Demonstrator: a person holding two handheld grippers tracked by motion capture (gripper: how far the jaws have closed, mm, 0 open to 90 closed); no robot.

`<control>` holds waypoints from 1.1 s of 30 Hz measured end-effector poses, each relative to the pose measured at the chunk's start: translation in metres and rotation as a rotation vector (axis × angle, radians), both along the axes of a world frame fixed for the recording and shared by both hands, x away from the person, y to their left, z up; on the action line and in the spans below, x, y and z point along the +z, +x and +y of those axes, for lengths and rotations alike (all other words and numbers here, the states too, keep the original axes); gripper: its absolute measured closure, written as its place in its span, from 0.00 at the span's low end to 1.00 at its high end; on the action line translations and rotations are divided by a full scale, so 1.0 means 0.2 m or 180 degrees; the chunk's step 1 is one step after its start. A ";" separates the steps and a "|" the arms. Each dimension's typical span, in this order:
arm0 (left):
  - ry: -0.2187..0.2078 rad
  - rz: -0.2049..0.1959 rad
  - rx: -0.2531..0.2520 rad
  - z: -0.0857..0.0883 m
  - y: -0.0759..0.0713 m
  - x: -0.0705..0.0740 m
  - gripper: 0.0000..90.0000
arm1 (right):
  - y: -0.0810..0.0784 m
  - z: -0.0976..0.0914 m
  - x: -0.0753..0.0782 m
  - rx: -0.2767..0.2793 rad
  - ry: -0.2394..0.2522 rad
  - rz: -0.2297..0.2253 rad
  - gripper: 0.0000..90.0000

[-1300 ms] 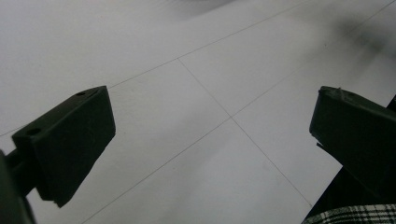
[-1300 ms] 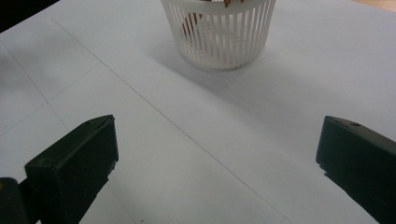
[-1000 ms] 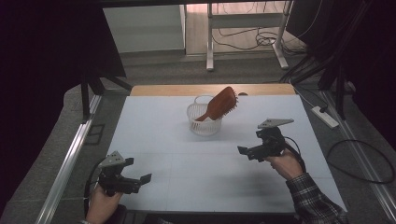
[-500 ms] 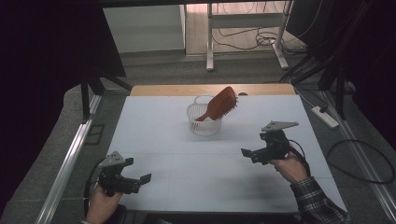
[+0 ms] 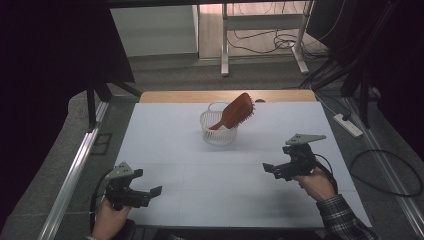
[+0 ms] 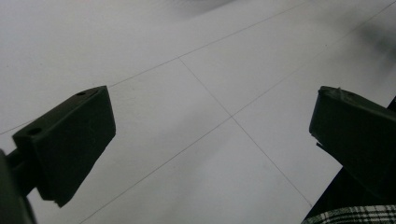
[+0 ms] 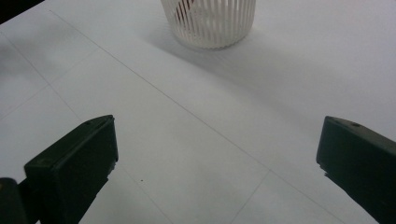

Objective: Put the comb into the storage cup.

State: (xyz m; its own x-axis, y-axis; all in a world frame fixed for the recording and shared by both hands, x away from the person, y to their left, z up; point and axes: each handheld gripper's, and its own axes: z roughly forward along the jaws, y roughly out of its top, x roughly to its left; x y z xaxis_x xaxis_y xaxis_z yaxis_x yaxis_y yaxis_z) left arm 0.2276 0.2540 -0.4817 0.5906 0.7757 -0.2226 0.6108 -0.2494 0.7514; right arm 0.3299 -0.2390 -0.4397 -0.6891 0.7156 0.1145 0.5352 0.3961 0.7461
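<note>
A red-brown hairbrush stands tilted in a white slatted basket near the table's far middle, its head leaning out to the right. The basket's lower wall appears at the top of the right gripper view. My right gripper hovers low at the right, well in front of the basket, its jaws wide apart with nothing between them. My left gripper sits near the front left corner, open and empty over bare table.
The white table has thin seam lines. A wooden strip runs along its far edge. A power strip and cables lie on the floor to the right. A metal rail runs along the left side.
My right gripper has drawn back toward the front right, away from the basket. The left gripper has stayed where it was.
</note>
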 end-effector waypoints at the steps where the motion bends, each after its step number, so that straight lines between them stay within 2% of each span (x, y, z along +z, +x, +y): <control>1: 0.0001 0.0001 0.0002 0.00 0.00 0.00 0.01 | 0.00 -0.01 0.00 -0.0001 0.0003 -0.0003 0.00; 9: 0.0002 0.0003 0.0000 0.00 0.00 0.00 0.01 | -0.03 -0.04 0.00 -0.0031 0.0028 -0.0002 0.00; 33: 0.0000 0.0009 0.0004 0.00 0.00 0.00 0.01 | -0.12 -0.15 -0.02 -0.0149 -0.0052 0.0026 0.00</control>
State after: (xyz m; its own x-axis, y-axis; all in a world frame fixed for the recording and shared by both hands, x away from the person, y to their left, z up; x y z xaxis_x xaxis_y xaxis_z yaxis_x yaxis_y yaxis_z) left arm 0.2278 0.2541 -0.4817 0.5889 0.7765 -0.2243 0.6133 -0.2486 0.7497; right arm 0.3067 -0.2680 -0.4435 -0.6540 0.7487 0.1081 0.5595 0.3826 0.7352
